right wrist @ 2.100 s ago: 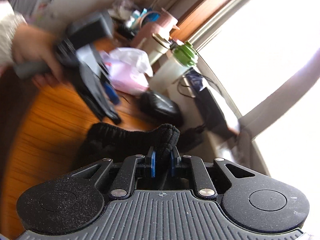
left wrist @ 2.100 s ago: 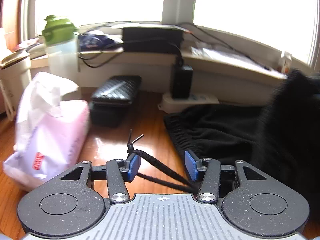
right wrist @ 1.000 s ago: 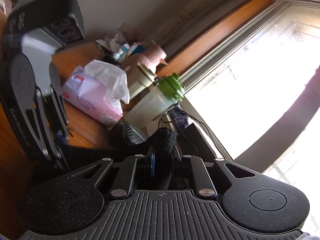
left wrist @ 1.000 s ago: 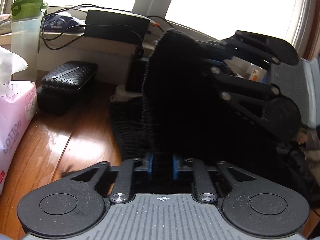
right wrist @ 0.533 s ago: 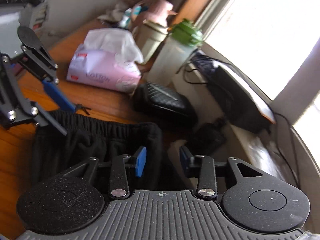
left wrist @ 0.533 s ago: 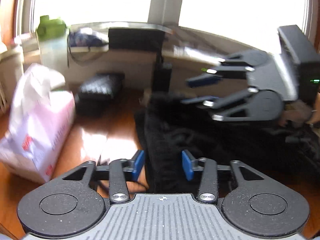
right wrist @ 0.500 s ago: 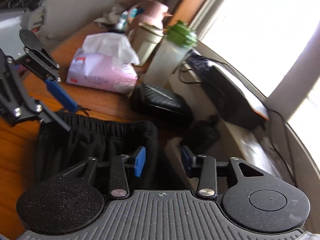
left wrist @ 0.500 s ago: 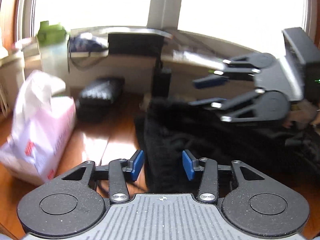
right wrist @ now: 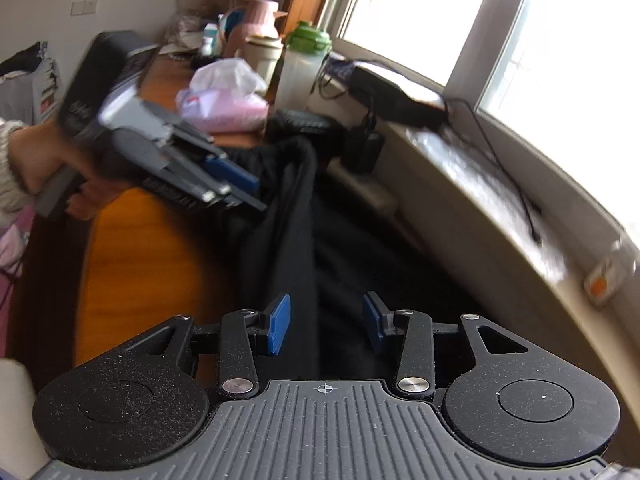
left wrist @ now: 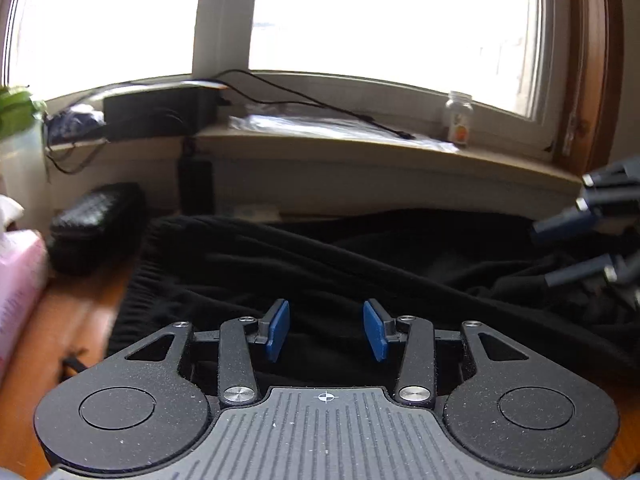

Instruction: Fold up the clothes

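Left wrist view
My left gripper: blue pads set apart, nothing clamped between them; it hangs over the black cloth, pads clear of the fabric.
Cloth: black garment spread in loose ridges across the wooden table, running from the left edge toward the right; a gathered band shows along its left side.
My right gripper: only its finger ends enter at the right edge, blurred, above the cloth's far end; from here I cannot tell if they touch it.
Case: black quilted box just beside the cloth's upper left corner.
Tissues: pink pack at the left edge, apart from the cloth.
Sill: cable, clear sheet and a small jar under the bright window.

Right wrist view
My right gripper: pads apart, gripping nothing; a raised fold of the cloth runs between them without being pressed.
My left gripper: blurred at left, held in my hand; fingers parted over the cloth's far end.
Table: bare orange wood left of the cloth.
Bottle: green-lidded, behind the tissues.
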Motion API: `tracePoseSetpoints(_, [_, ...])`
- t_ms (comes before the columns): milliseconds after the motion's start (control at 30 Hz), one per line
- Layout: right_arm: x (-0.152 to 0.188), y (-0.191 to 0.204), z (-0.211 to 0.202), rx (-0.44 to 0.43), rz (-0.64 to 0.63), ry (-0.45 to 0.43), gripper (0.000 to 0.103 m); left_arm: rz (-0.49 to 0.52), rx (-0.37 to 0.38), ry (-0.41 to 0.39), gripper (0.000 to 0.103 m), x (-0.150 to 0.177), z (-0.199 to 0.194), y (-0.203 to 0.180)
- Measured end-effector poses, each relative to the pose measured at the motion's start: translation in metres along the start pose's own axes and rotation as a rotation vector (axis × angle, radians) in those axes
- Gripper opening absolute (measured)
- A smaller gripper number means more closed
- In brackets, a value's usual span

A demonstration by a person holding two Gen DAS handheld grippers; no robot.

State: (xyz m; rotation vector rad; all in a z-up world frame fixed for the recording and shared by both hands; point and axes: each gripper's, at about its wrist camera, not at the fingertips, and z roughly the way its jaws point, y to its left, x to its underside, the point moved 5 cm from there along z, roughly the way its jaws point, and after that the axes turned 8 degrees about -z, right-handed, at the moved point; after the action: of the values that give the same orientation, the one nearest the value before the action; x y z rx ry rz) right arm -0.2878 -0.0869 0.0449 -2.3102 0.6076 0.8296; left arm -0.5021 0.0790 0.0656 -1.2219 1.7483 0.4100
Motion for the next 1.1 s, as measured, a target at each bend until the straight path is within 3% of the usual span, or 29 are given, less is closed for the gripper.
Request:
tracePoseSetpoints(233, [0.036, 0.015, -0.036, -0.016, 0.052, 0.033, 0.041, 0.007, -0.013, 0.000, 0.046, 0.000, 0.012, -0.018])
tracePoseSetpoints(400, [0.058, 0.031, -0.030, -0.042, 0.081, 0.054, 0.040, -0.049, 0.016, -0.011, 0.049, -0.003, 0.010, -0.021])
tracePoseSetpoints(933, [0.085, 0.032, -0.027, 0.031, 0.101, 0.069, 0.038, -0.205, 0.085, -0.031, 0.051, -0.002, 0.013, -0.025])
tracePoseSetpoints(1000, [0.087, 0.033, -0.029, 0.032, 0.100, 0.069, 0.030, -0.229, 0.095, -0.047, 0.051, -0.002, 0.010, -0.027])
tracePoseSetpoints(1067, [0.088, 0.033, -0.033, 0.045, 0.102, 0.063, 0.015, -0.254, 0.110, -0.065, 0.051, -0.003, 0.005, -0.029])
tracePoseSetpoints(1100, [0.089, 0.032, -0.035, 0.049, 0.102, 0.063, 0.013, -0.265, 0.121, -0.070, 0.051, -0.003, 0.003, -0.030])
